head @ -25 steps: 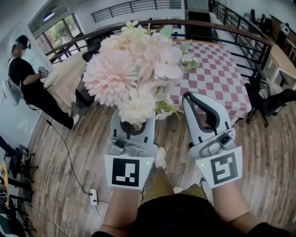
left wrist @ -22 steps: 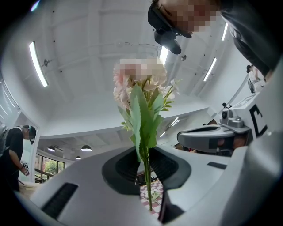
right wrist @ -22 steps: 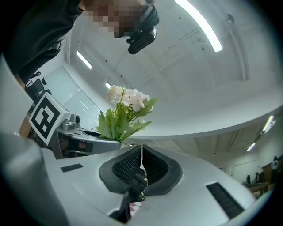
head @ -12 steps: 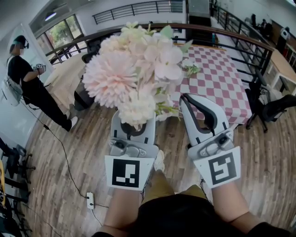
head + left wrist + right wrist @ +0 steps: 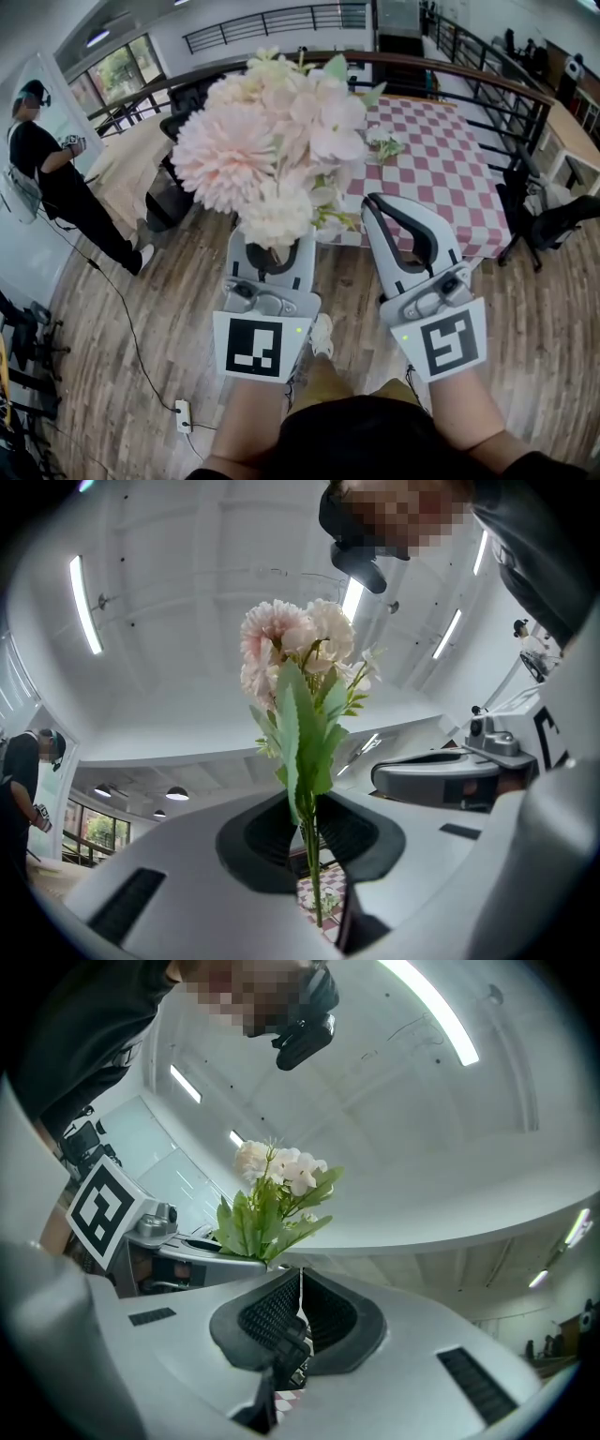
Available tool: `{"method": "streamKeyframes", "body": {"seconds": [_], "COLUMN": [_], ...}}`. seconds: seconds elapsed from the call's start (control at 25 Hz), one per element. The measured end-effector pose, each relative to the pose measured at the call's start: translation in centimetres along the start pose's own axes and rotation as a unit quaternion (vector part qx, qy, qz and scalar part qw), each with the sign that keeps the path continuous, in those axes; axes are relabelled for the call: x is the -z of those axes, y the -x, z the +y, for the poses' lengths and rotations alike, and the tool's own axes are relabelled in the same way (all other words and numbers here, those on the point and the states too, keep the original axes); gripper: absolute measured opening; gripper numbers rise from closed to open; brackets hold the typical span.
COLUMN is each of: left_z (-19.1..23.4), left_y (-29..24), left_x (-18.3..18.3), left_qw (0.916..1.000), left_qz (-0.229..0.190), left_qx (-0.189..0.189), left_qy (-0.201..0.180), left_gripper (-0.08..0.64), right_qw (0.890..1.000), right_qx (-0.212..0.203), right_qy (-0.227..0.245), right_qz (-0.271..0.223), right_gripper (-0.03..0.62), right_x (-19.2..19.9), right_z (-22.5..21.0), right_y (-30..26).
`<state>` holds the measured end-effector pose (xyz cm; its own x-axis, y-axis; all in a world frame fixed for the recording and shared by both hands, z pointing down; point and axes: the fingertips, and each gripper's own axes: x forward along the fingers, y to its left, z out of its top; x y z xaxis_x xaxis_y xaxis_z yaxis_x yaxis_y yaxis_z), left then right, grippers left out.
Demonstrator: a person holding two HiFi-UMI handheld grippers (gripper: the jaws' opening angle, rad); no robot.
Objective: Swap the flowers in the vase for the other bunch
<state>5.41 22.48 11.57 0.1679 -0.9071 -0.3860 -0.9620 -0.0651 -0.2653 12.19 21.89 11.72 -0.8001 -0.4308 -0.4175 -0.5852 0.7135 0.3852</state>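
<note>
A bunch of pale pink and white flowers (image 5: pixel 272 141) stands upright in my left gripper (image 5: pixel 272 246), whose jaws are shut on the green stems (image 5: pixel 309 855); the blooms (image 5: pixel 300 649) rise above them and hide the fingertips in the head view. My right gripper (image 5: pixel 373 201) is held beside it, to the right, shut with nothing between its jaws (image 5: pixel 300 1283). Ahead is a table with a red-and-white checked cloth (image 5: pixel 441 159), and a small sprig of white flowers (image 5: pixel 384 142) lies on it. I see no vase.
A dark curved railing (image 5: pixel 487 80) runs behind the table. An office chair (image 5: pixel 562 211) stands at the right and a dark seat (image 5: pixel 173 192) at the left. A person in black (image 5: pixel 47 178) stands far left. A power strip (image 5: pixel 183 408) and cable lie on the wooden floor.
Both grippers have been carried a little forward towards the checked table, the bunch still in the left one. The person at the far left has slipped further towards the frame's edge.
</note>
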Motion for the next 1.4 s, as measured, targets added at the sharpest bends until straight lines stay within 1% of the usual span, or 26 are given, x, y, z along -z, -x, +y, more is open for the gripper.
{"method": "streamKeyframes", "body": {"seconds": [0.12, 0.32, 0.6, 0.76, 1.08, 1.28, 1.4], "left_z": [0.2, 0.7, 1.9, 3.2, 4.9, 5.6, 5.9], "left_y": [-0.8, -2.2, -4.1, -5.7, -9.6, -11.8, -12.8], "left_x": [0.4, 1.1, 3.0, 4.2, 7.1, 8.5, 9.3], "left_qw": [1.0, 0.9999, 0.9997, 0.9995, 0.9991, 0.9986, 0.9982], "left_qz": [0.002, 0.003, 0.016, 0.023, 0.027, 0.033, 0.043], "left_qx": [0.002, 0.01, 0.018, 0.02, 0.026, 0.036, 0.038], "left_qy": [0.006, 0.005, 0.008, 0.007, 0.021, 0.019, 0.018], "left_gripper": [0.067, 0.067, 0.067, 0.067, 0.067, 0.067, 0.067], "right_qw": [1.0, 1.0, 1.0, 1.0, 0.999, 0.998, 0.998], "right_qx": [-0.003, -0.003, 0.0, 0.003, 0.011, 0.018, 0.013], "right_qy": [-0.003, -0.002, -0.008, -0.01, -0.017, -0.022, -0.024], "right_qz": [0.0, 0.007, 0.019, 0.025, 0.041, 0.05, 0.05], "right_gripper": [0.034, 0.034, 0.034, 0.034, 0.034, 0.034, 0.034], "right_x": [0.3, 1.2, 3.3, 4.7, 8.1, 10.0, 10.6], "right_z": [-0.2, -0.7, -1.5, -2.2, -4.3, -5.5, -5.9], "right_y": [-0.6, -1.6, -3.5, -4.9, -7.6, -9.1, -10.0]}}
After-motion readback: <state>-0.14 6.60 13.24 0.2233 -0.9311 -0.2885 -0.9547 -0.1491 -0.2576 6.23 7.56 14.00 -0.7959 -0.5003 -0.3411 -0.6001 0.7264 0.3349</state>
